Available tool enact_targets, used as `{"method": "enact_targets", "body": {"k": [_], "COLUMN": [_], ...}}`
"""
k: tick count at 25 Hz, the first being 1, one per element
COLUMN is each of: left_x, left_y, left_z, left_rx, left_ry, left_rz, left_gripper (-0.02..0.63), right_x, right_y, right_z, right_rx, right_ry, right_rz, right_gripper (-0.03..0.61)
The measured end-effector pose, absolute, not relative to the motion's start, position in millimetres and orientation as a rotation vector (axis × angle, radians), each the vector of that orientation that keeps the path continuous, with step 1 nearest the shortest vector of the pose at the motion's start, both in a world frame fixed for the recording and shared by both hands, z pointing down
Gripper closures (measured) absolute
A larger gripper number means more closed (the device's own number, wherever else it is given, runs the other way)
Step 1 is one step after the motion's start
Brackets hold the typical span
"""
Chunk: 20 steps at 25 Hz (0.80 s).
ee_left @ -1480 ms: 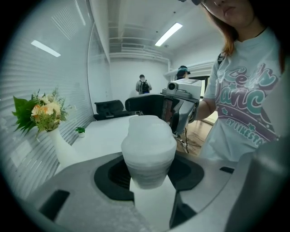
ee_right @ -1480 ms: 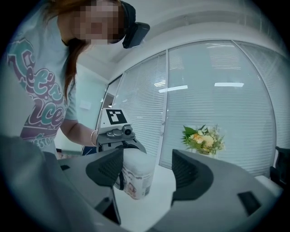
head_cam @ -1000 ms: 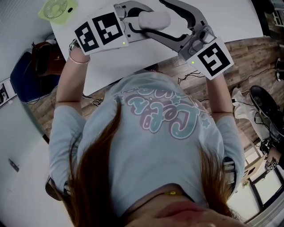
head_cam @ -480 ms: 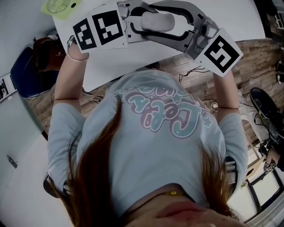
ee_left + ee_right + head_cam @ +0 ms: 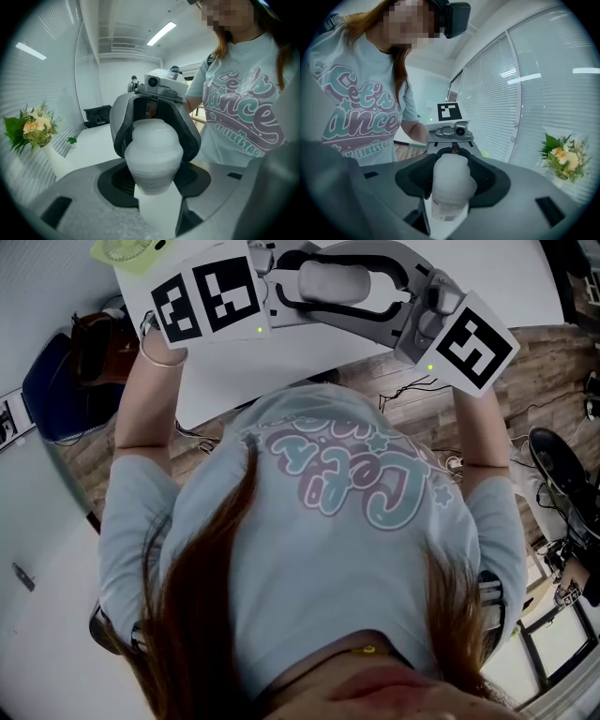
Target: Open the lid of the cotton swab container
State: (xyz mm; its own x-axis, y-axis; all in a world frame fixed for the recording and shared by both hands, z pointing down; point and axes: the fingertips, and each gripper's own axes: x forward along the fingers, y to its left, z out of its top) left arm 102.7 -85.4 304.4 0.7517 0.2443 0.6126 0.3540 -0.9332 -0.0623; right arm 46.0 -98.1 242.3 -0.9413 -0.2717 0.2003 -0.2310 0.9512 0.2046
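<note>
A white, rounded cotton swab container point(image 5: 330, 279) hangs over the white table point(image 5: 281, 362), held between my two grippers, which face each other. My left gripper point(image 5: 286, 282) is shut on its left end. In the left gripper view the black pads point(image 5: 117, 183) press the container point(image 5: 152, 154) from both sides. My right gripper point(image 5: 364, 284) comes from the right; its jaws have just been closing, and its pads point(image 5: 487, 178) now touch the container point(image 5: 450, 185) between them. I cannot tell which end carries the lid.
A pale green fan point(image 5: 127, 249) lies at the table's far left corner. A brown bag point(image 5: 94, 348) and a blue bag point(image 5: 52, 399) sit on the floor to the left. Cables point(image 5: 408, 395) lie on the wooden floor. Flowers point(image 5: 33, 129) stand by the window blinds.
The right gripper's wide-open jaws have closed in round the container's right end, and its marker cube has shifted right. The left gripper has kept its hold and place.
</note>
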Motion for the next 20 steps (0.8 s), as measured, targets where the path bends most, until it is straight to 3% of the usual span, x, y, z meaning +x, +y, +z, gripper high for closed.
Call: {"method": "enact_targets", "body": {"k": [20], "left_x": [103.6], "left_y": [-86.0], "left_z": [311.1], "left_rx": [-2.72], "left_ry": [-0.395], "left_rz": [-0.934], "left_gripper": [0.414], "right_x": [47.1], "right_y": [-98.8], "right_z": [250.4], "right_rx": [0.328], "right_ry": [-2.878], "right_rz": [-0.078], "right_gripper": [0.368]}}
